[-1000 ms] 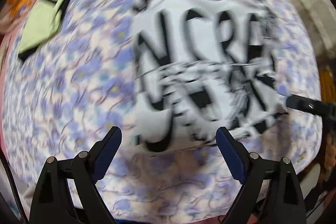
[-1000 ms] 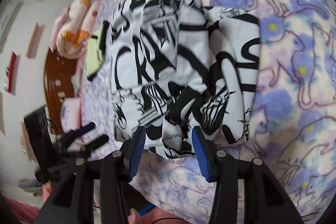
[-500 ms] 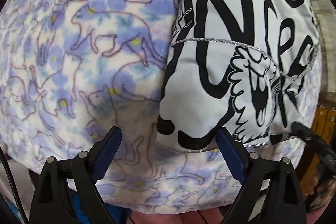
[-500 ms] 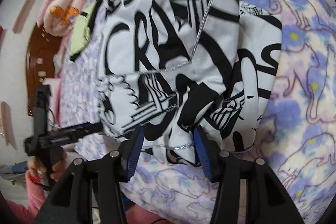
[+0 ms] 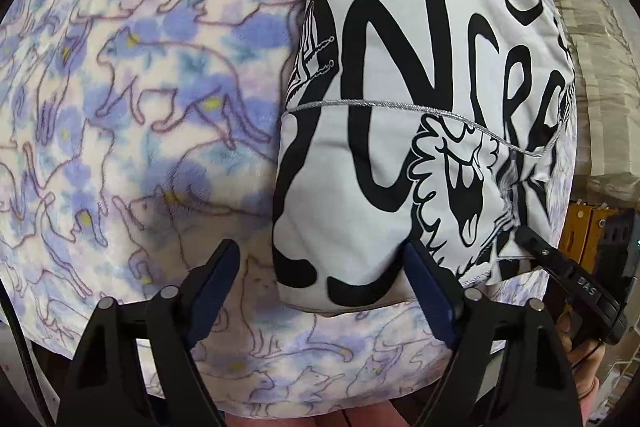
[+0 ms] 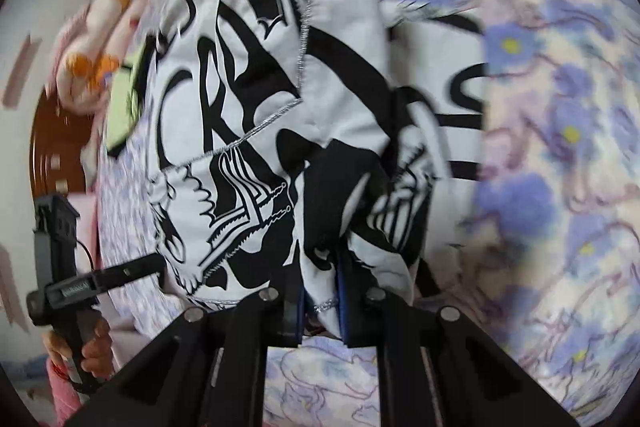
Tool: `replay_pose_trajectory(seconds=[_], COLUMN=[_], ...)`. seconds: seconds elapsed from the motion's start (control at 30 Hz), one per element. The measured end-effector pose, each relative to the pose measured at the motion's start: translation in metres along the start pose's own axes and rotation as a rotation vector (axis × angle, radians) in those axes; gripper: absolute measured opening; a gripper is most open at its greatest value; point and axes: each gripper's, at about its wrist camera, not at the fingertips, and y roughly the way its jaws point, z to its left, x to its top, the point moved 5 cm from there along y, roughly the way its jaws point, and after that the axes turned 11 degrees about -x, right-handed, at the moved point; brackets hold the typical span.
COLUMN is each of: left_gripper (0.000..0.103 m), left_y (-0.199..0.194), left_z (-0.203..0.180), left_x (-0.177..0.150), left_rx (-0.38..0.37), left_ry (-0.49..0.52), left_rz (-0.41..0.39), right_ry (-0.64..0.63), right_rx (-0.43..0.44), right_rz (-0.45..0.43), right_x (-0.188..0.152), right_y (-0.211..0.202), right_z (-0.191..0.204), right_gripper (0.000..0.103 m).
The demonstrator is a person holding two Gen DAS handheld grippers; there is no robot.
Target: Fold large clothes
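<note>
Right hand-held gripper clamped on garment hem; left hand-held gripper spread, astride the bed-edge corner. Left should pinch that corner before lifting evenly.

R gripper now clamped on garment hem; was open.

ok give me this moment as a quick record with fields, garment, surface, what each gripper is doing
garment: black-and-white printed garment, partly folded, lying on the bed
surface: purple cat-print blanket
left gripper: jaws open, straddling the garment's near left corner, no grip
right gripper: jaws shut on the garment's near edge with the silver trim
other items: green cloth and a pink plush toy at the far end of the bed
</note>
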Motion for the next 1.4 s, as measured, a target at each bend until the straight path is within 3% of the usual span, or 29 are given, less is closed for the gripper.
replay_pose_trajectory(seconds=[0.17,0.27,0.37,0.63,0.87,1.0,1.17,1.3,1.4], left_gripper=[0.062,0.050,0.044,0.042,0.045,0.045,0.031,0.025,0.012], left_y=[0.003,0.007,0.014,0.029,0.043,0.045,0.010,-0.009,-0.009], left_z=[-0.013,-0.020,-0.021,-0.012,-0.019,-0.020,-0.017,-0.024,-0.040], left_x=[0.000,-0.005,-0.007,0.003,0.004,0.000,-0.009,-0.019,-0.030], left_rx=[0.007,-0.016,-0.015,0.020,0.082,0.070,0.178,0.060,-0.022], left_ry=[0.049,0.056,0.061,0.029,0.064,0.081,0.170,0.166,0.182], left_rz=[0.015,0.032,0.048,0.056,0.008,-0.029,-0.117,-0.181,-0.208], right_ry=[0.020,0.064,0.111,0.178,0.186,0.176,0.095,0.020,-0.076], right_rx=[-0.030,-0.049,-0.060,-0.063,-0.033,0.005,-0.027,-0.118,-0.127], right_rz=[-0.078,-0.075,-0.068,-0.065,-0.077,-0.090,-0.163,-0.299,-0.405], right_x=[-0.006,-0.007,-0.013,-0.022,-0.025,-0.027,-0.036,-0.047,-0.056], right_y=[-0.020,-0.013,0.002,0.042,0.051,0.038,-0.009,-0.049,-0.072], right_z=[-0.014,-0.031,-0.044,-0.059,-0.062,-0.066,-0.065,-0.052,-0.032], right_gripper=[0.010,0.010,0.010,0.011,0.010,0.011,0.015,0.019,0.019])
